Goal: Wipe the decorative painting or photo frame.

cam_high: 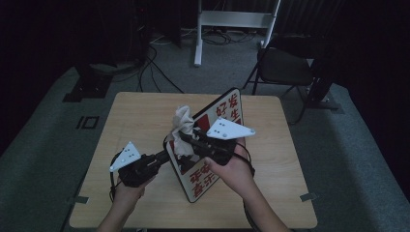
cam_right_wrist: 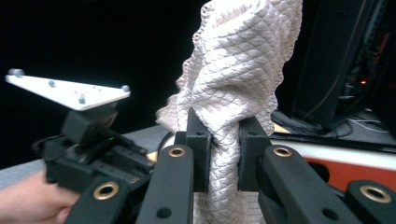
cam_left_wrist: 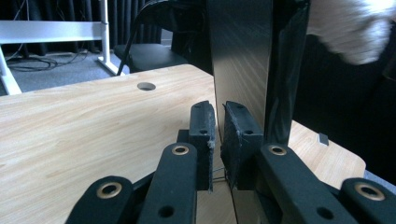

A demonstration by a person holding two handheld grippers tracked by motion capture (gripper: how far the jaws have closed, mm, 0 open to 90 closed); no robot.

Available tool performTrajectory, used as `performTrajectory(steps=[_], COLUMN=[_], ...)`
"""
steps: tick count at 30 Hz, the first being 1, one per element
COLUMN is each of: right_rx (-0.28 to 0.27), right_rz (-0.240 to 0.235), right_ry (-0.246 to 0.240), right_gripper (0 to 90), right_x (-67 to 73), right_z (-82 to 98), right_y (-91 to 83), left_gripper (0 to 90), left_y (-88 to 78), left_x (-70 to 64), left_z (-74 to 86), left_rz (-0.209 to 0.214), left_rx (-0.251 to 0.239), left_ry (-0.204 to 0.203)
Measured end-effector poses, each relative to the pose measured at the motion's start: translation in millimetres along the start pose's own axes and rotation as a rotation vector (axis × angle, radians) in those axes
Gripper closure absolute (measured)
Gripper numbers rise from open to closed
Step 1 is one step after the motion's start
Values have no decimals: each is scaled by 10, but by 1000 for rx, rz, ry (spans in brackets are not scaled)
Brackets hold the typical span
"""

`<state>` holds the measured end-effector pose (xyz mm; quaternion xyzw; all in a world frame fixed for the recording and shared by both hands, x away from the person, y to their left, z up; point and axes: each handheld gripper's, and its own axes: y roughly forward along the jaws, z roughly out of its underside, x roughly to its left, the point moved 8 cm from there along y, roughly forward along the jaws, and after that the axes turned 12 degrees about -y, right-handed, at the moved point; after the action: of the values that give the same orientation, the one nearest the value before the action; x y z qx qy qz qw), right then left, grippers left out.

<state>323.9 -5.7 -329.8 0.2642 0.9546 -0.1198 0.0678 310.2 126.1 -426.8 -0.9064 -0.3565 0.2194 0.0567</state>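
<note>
On the table (cam_high: 145, 116), sign (cam_high: 227, 113) reading 好发生, cloth (cam_high: 183, 121) against it.

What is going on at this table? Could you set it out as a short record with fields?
Setting: wooden table in a dark room, a chair behind it
Sign: board with red characters, propped up on edge
Left gripper: shut on the board's thin edge
Right gripper: shut on a pale quilted cloth, bunched between its jaws
Cloth position: held up against the board's face
Likely activity: wiping the board while the other gripper steadies it
</note>
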Motion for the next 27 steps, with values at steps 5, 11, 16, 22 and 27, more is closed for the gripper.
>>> performTrajectory(steps=[5,11,16,22,27], right_rx=[46,65,89,120,149], right_rz=[14,32,35,34,30], right_ry=[-1,-8,-11,-3,7], right_gripper=[790,790,791,791,791], right_x=[-4,24,68,123,170], right_z=[170,321,466,676,860], right_y=[119,108,85,38,-5], left_gripper=[848,858,857,856,856], left_y=[12,12,9,15,22], left_x=[-33,-48,-61,-86,-119], left_z=[-27,-28,-28,-20,-10], left_rz=[24,25,35,49,58], left_rx=[-13,-12,-11,-2,5], left_ry=[2,-2,0,1,10])
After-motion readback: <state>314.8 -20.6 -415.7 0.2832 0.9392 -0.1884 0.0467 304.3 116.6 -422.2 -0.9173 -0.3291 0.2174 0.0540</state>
